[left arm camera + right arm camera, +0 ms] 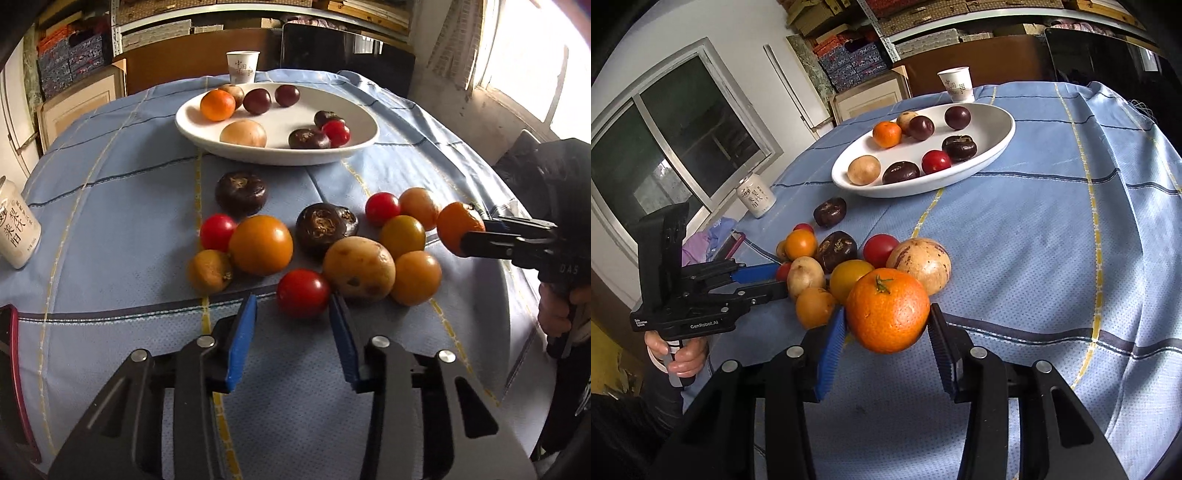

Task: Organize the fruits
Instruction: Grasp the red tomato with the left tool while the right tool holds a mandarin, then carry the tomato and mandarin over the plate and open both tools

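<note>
The round orange mandarin with a green stem (887, 309) is pinched between the blue pads of the right gripper (886, 325), raised above the blue checked tablecloth (1034, 236) near the loose fruit. It is best carried level to the white oval ceramic dish (1001, 140) and released low onto a bare patch. The left gripper (293, 317) is narrowed but empty, a small red tomato (303, 292) just ahead.

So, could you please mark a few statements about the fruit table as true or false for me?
1. The right gripper is shut on an orange mandarin. True.
2. The white plate is empty. False: it holds several fruits, among them a smaller mandarin and a red tomato.
3. The paper cup stands upright on the cloth beyond the plate. True.
4. The white can lies inside the plate. False: it stands upright on the cloth near the table's edge, apart from the plate.
</note>
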The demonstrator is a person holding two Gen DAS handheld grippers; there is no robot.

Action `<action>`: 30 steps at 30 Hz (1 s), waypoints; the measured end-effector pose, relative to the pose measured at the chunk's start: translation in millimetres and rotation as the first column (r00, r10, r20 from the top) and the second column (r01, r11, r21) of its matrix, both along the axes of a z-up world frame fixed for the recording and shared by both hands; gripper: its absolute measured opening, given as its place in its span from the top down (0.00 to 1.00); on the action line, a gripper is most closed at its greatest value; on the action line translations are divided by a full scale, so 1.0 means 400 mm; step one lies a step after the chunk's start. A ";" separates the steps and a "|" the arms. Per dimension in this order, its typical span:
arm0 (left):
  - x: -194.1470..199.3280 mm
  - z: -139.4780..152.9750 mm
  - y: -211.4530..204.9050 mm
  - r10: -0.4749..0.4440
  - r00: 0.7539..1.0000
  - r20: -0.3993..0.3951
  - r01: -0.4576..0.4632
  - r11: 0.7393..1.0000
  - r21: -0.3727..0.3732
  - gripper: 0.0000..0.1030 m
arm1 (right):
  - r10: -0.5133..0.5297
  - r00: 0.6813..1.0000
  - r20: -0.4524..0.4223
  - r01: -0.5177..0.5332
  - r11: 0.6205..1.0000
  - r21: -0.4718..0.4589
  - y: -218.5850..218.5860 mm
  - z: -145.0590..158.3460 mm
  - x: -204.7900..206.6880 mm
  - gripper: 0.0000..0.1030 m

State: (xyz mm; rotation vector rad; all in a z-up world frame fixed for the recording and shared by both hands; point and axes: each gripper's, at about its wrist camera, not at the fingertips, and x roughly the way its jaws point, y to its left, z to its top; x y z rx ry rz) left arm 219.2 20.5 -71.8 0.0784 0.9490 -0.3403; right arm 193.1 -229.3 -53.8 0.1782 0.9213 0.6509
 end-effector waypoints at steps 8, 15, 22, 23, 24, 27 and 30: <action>0.000 0.005 -0.036 -0.042 0.999 0.030 0.041 0.998 0.045 0.61 | 0.008 1.000 0.002 -0.008 1.000 -0.012 0.006 -0.002 -0.003 0.56; 0.003 0.001 -0.026 -0.032 0.999 0.016 0.031 0.999 0.025 0.70 | 0.018 1.000 -0.016 -0.018 1.000 0.019 0.001 -0.006 -0.002 0.56; -0.010 0.018 -0.023 -0.028 0.998 0.052 0.027 0.999 0.020 0.71 | 0.027 0.998 -0.053 -0.019 0.989 0.147 -0.031 -0.003 0.007 0.56; -0.013 0.021 -0.021 -0.027 0.998 0.057 0.027 1.000 0.015 0.71 | 0.030 0.998 -0.059 -0.020 0.987 0.162 -0.033 -0.001 0.009 0.56; -0.015 0.024 -0.020 -0.027 0.998 0.060 0.027 1.000 0.013 0.71 | 0.034 0.997 -0.064 -0.022 0.984 0.177 -0.035 -0.002 0.011 0.56; -0.025 0.034 -0.018 -0.028 0.997 0.078 0.028 1.000 -0.002 0.71 | 0.049 0.996 -0.068 -0.032 0.972 0.232 -0.041 0.002 0.013 0.56; -0.031 0.060 -0.005 -0.038 0.995 0.094 0.046 0.995 -0.086 0.71 | 0.058 0.998 -0.040 -0.044 0.959 0.281 -0.041 0.015 0.016 0.56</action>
